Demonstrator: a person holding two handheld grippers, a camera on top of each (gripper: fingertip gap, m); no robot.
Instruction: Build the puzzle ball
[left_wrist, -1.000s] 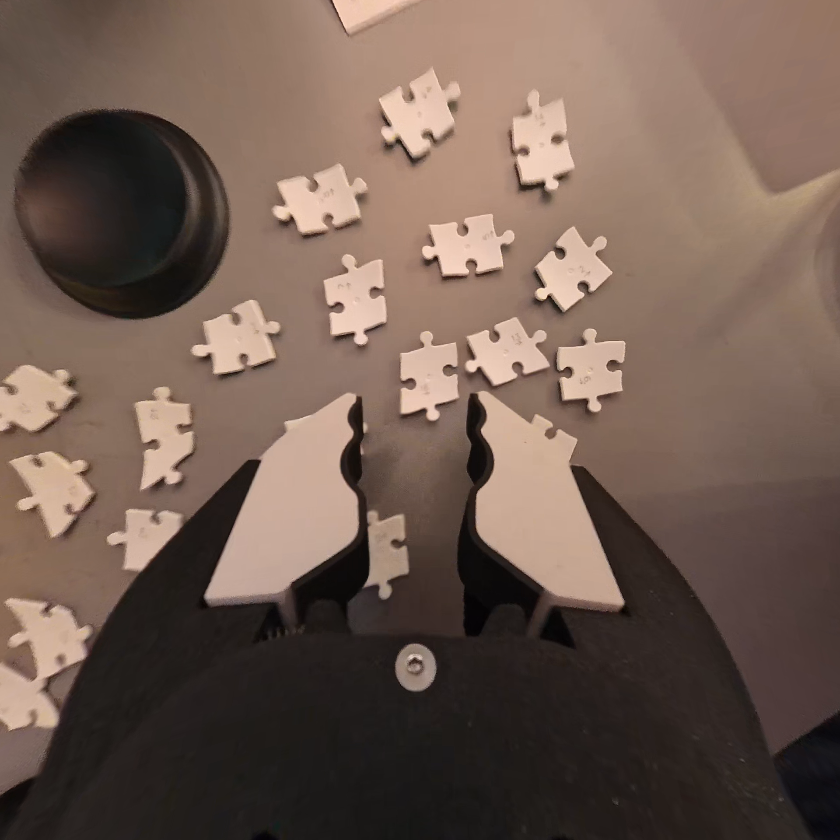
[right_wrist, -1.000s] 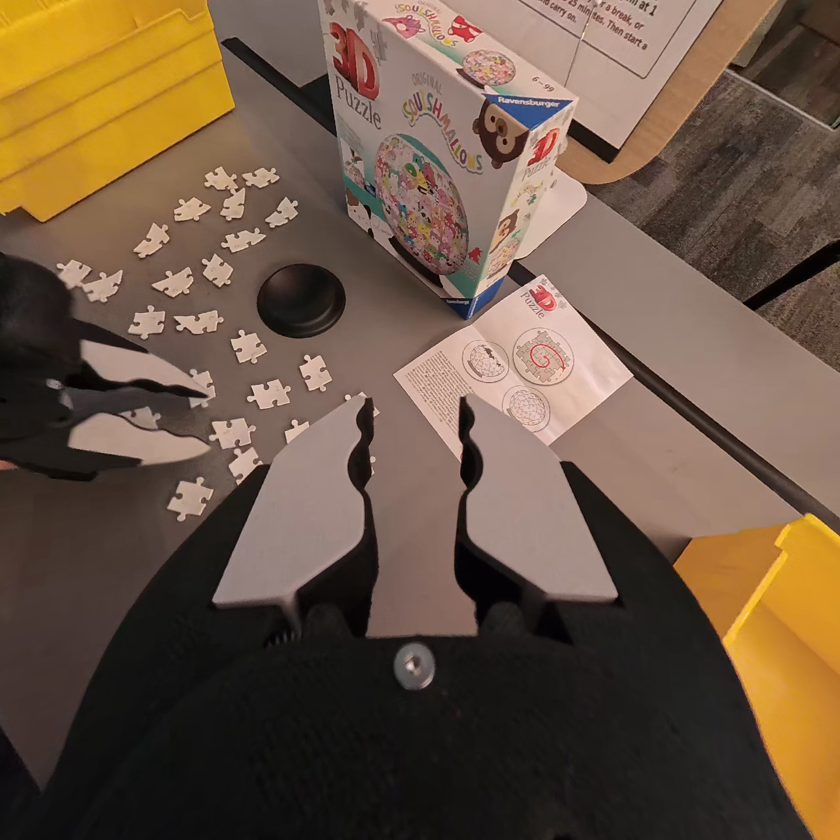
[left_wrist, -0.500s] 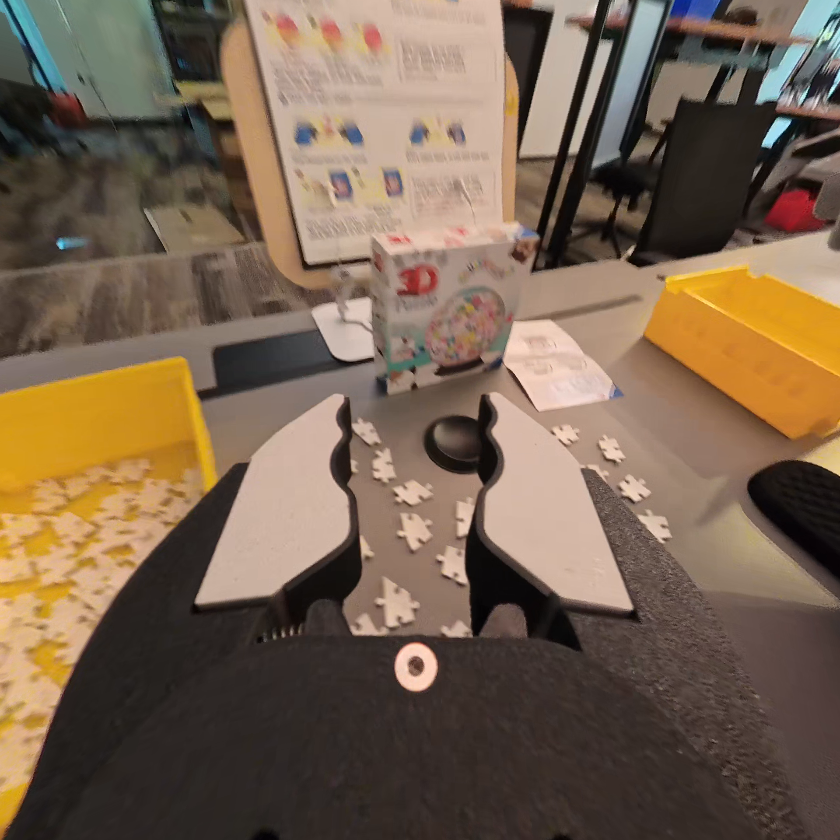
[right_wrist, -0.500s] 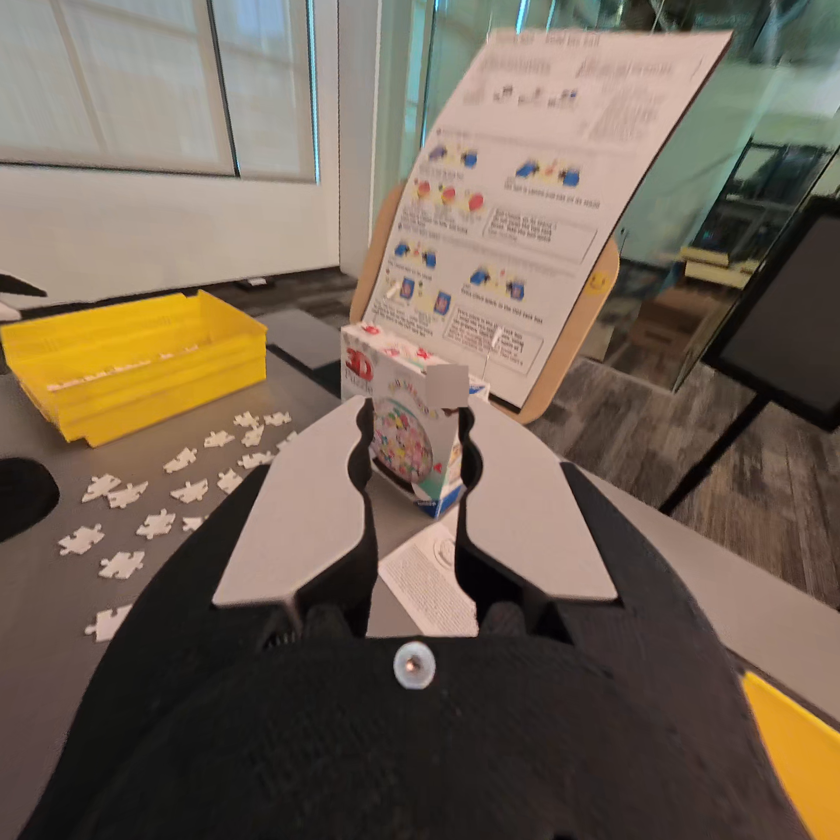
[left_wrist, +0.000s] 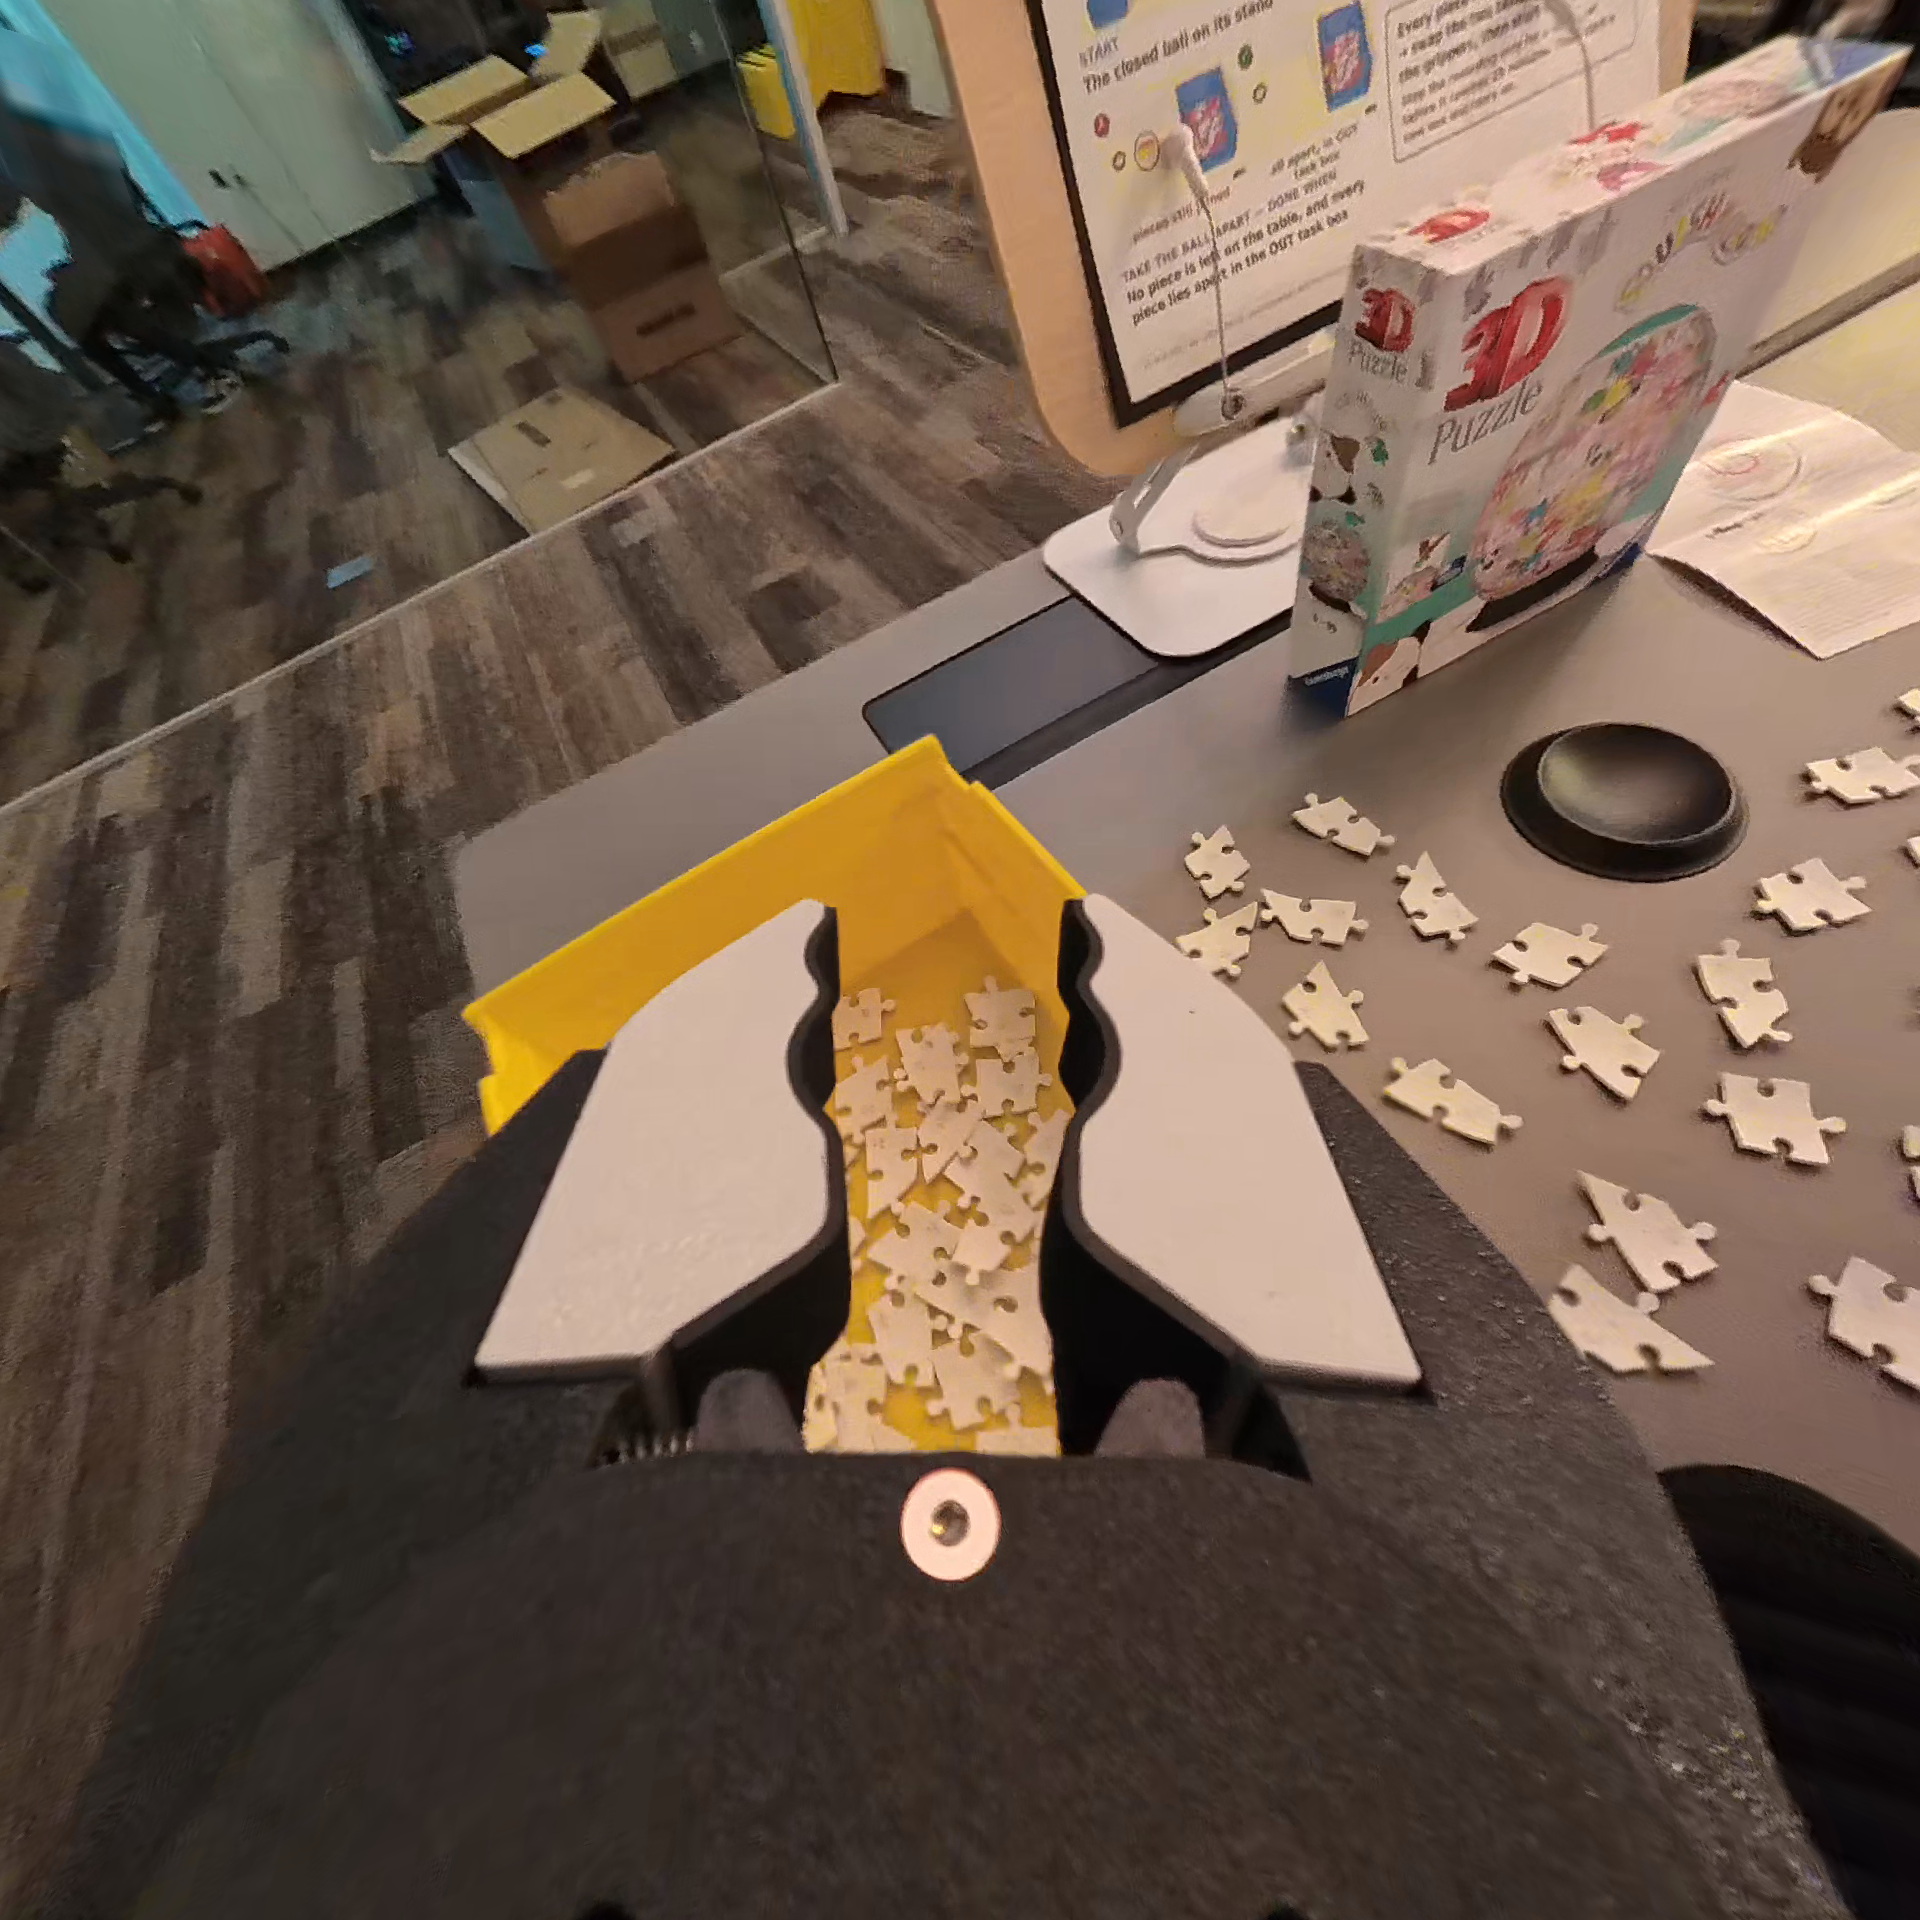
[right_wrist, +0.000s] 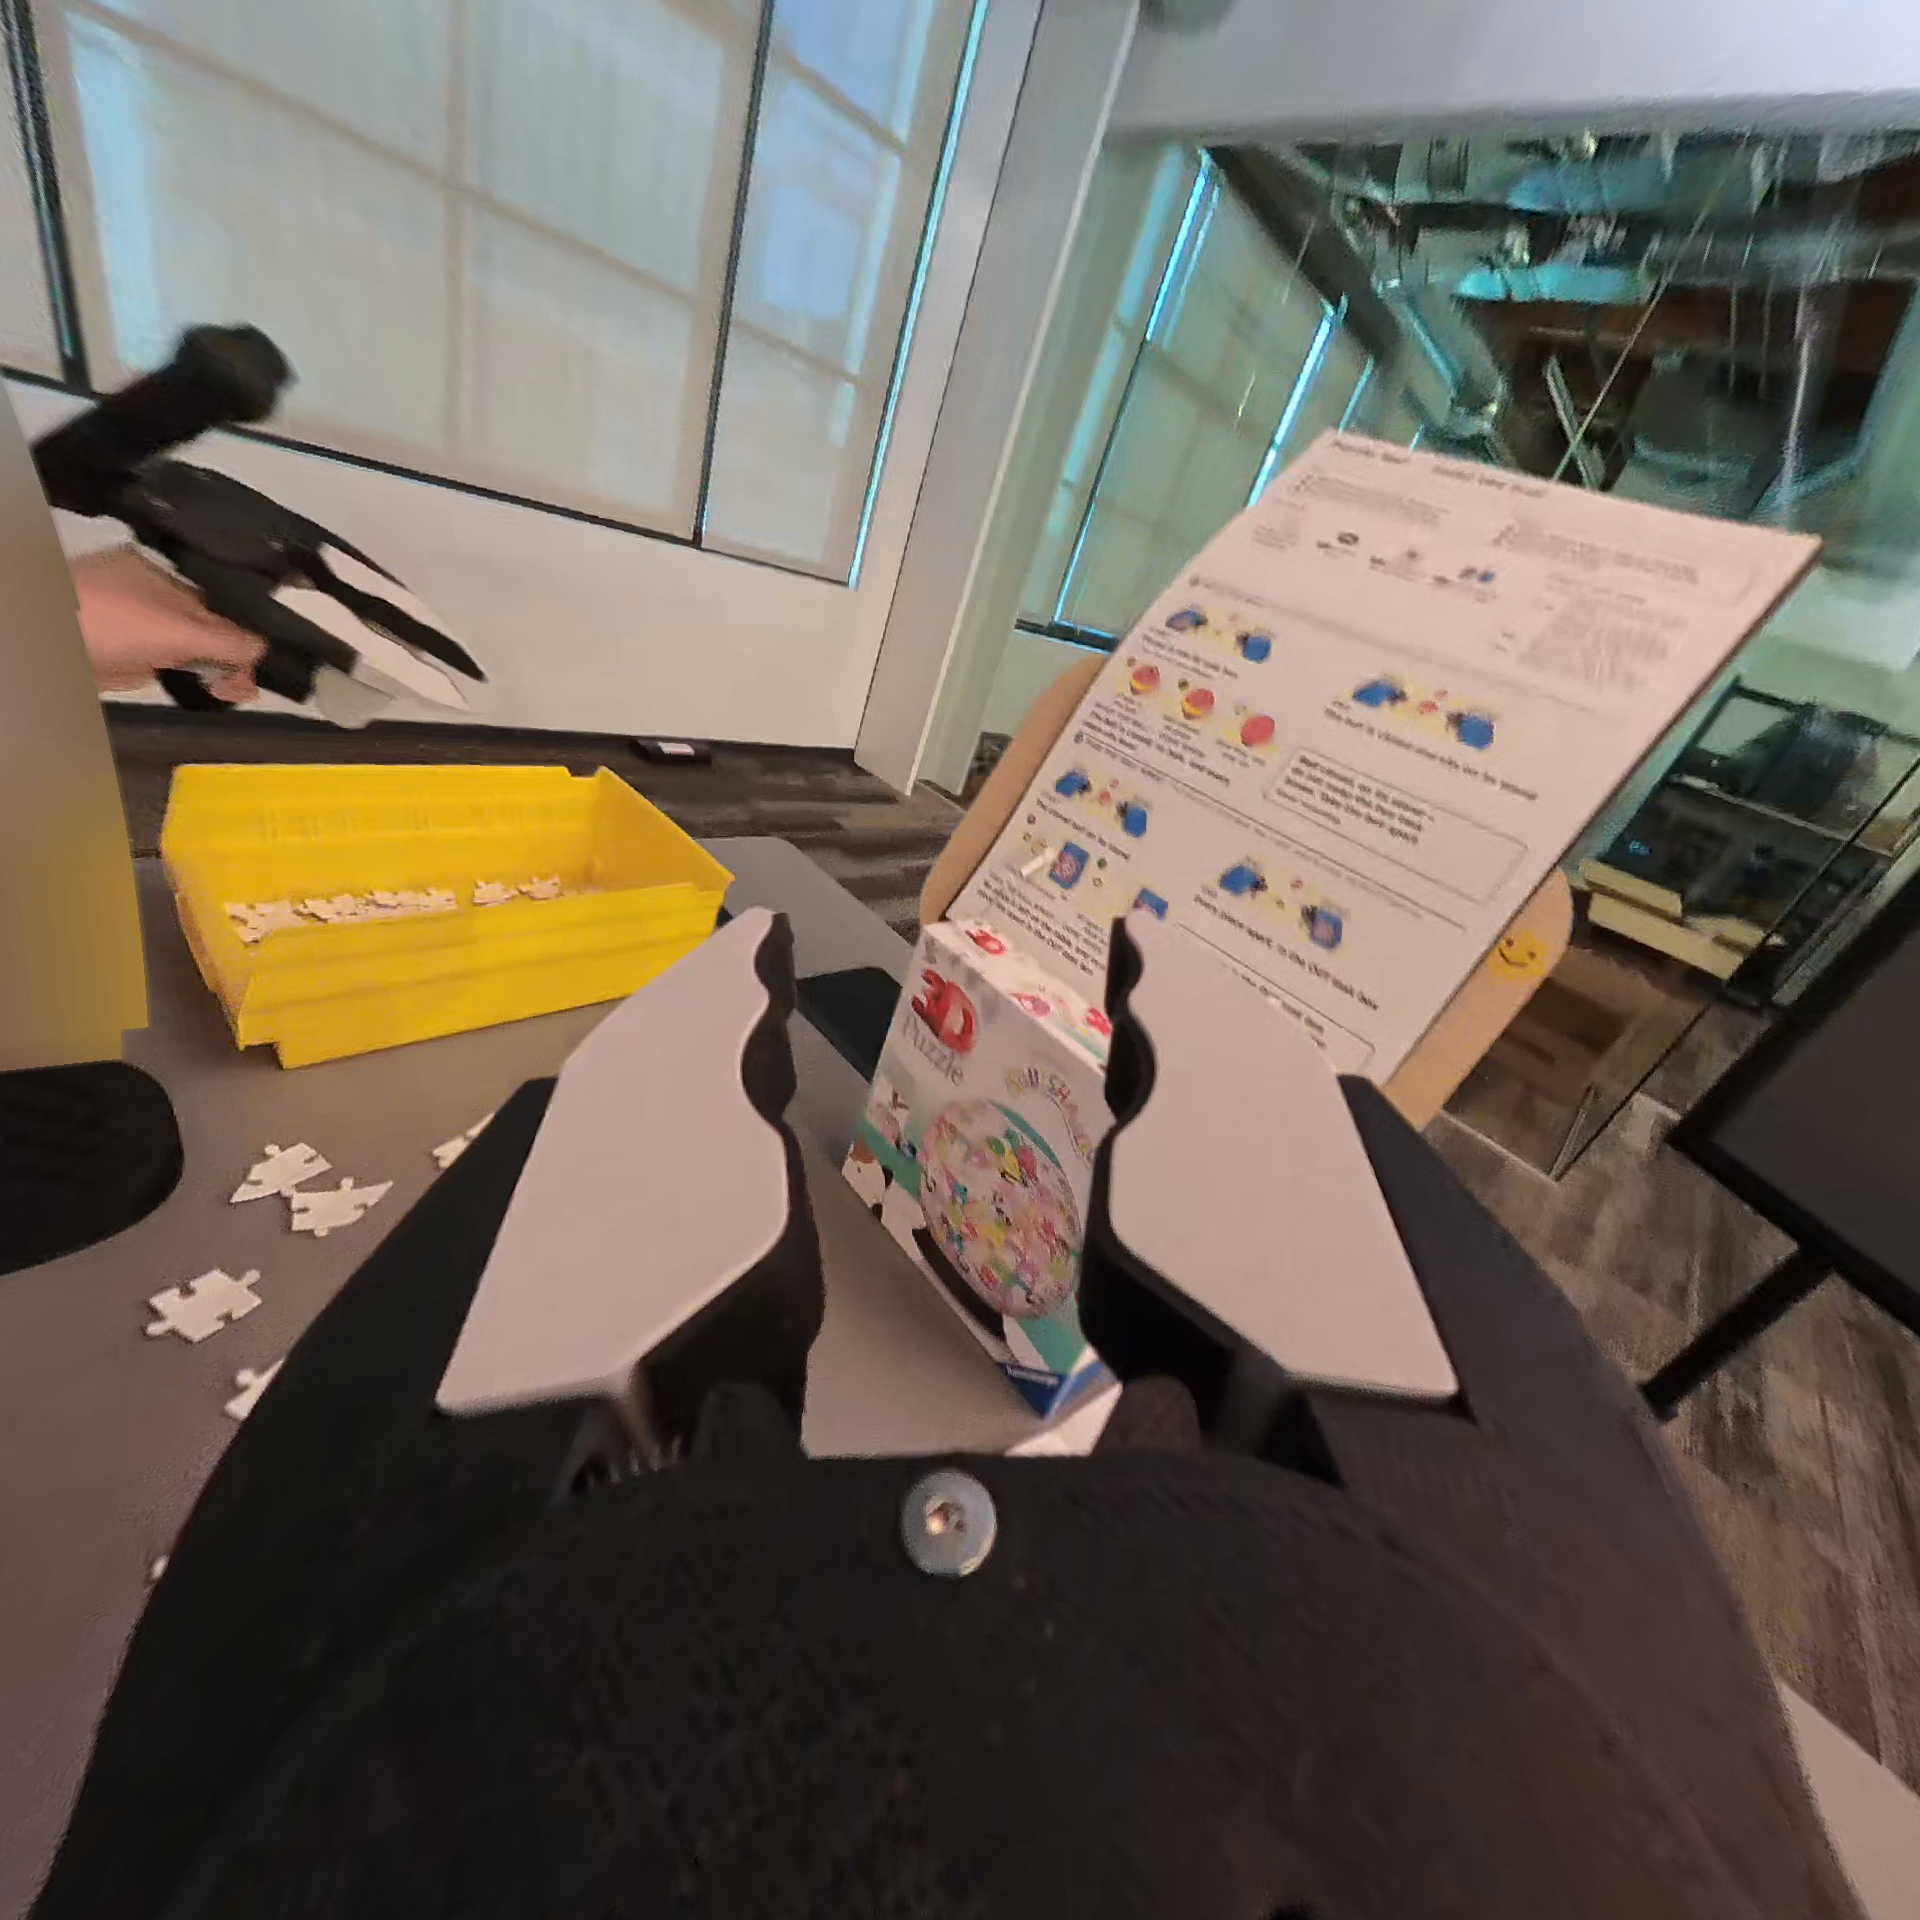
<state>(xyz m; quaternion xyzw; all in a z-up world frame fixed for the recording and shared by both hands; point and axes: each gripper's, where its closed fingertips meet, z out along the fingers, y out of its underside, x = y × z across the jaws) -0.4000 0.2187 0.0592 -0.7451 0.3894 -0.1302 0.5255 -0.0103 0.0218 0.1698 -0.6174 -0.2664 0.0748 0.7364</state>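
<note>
While the left wrist view looks down along the left tongs (left_wrist: 945, 925), their two grey fingers (left_wrist: 686, 1132) stand parted with nothing between them, hanging over a yellow bin (left_wrist: 727, 914) whose floor is covered with white puzzle pieces (left_wrist: 945, 1174). At 3 o'clock from the bin, more loose pieces (left_wrist: 1600, 1049) lie scattered face-down on the grey counter (left_wrist: 1195, 758), with a black round stand (left_wrist: 1621, 800) toward 2 o'clock among them. Beyond the stand the puzzle box (left_wrist: 1507, 457) stands upright, a folded instruction sheet (left_wrist: 1808, 520) lying just beside it at 3 o'clock, and a printed board (left_wrist: 1236, 177) on a white base rises behind at 12 o'clock. In the right wrist view the right tongs (right_wrist: 951, 935) are likewise spread wide and empty, raised above the counter (right_wrist: 94, 1382) and framing the puzzle box (right_wrist: 987, 1143) between the fingers. At 10 o'clock the yellow bin (right_wrist: 436, 956) sits on the counter with pieces inside, and above it a hand (right_wrist: 156, 634) carries the left tongs (right_wrist: 457, 675), blurred. A few loose pieces (right_wrist: 312, 1195) lie at 9 o'clock, well apart from the box.
</note>
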